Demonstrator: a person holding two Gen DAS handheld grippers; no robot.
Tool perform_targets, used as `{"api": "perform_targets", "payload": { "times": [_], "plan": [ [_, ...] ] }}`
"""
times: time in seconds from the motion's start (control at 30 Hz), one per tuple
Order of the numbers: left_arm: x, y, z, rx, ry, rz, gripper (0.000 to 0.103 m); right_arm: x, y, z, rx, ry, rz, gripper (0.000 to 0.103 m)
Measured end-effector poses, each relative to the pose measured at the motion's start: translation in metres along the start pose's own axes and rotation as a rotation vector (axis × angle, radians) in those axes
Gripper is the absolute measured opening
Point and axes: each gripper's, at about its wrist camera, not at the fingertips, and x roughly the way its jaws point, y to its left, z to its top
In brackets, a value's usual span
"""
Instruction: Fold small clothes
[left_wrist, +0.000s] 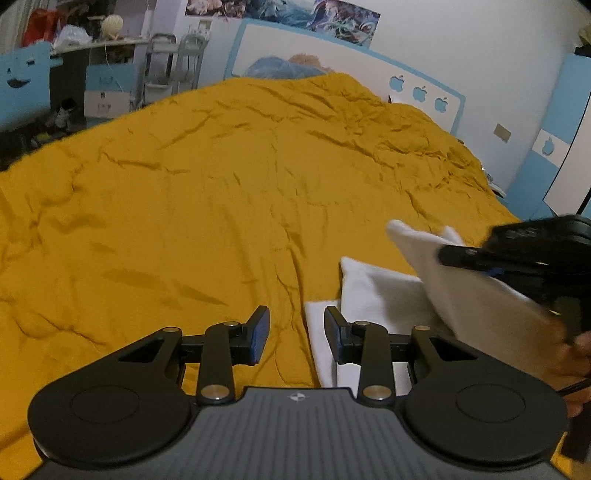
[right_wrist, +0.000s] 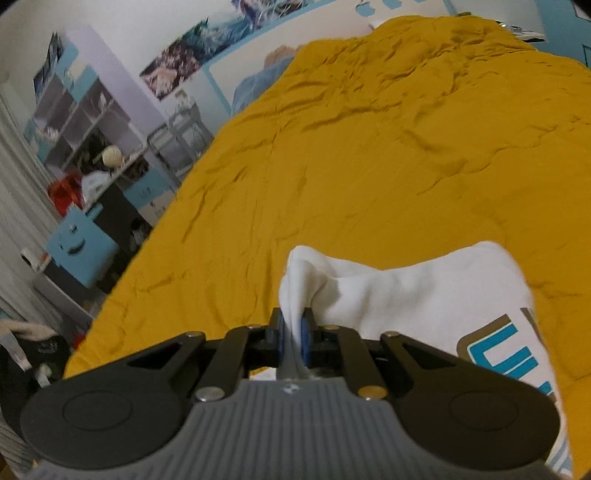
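A small white garment with a blue and brown print lies on the yellow bedspread. My right gripper is shut on a bunched edge of the white garment and lifts that part off the bed. In the left wrist view the right gripper shows at the right, holding a raised flap. My left gripper is open and empty, low over the bedspread, with its right finger over the garment's near left edge.
The yellow bedspread fills both views. A blue and white headboard with a pillow stands at the far end. A desk, shelves and a blue chair stand past the bed's left edge.
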Motion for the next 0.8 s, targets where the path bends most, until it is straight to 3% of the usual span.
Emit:
{"api": "perform_targets", "payload": {
  "times": [0.27, 0.47, 0.57, 0.63, 0.8],
  "plan": [
    [0.022, 0.021, -0.016, -0.05, 0.049, -0.01, 0.04, 0.057, 0.017, -0.025, -0.056, 0.049, -0.046, 0.004],
    [0.023, 0.029, -0.022, -0.082, 0.066, -0.016, 0.04, 0.09, 0.013, -0.036, -0.087, 0.141, -0.057, 0.005],
    [0.015, 0.027, -0.022, -0.101, 0.061, -0.03, 0.04, 0.085, 0.013, -0.038, -0.095, 0.15, -0.031, 0.013],
    [0.007, 0.028, -0.022, -0.115, 0.059, -0.041, 0.041, 0.073, 0.02, -0.037, -0.09, 0.158, 0.019, 0.028],
    [-0.02, 0.027, -0.025, -0.162, 0.034, -0.066, 0.046, 0.016, 0.049, -0.045, -0.182, 0.126, 0.138, 0.029]
  ]
}}
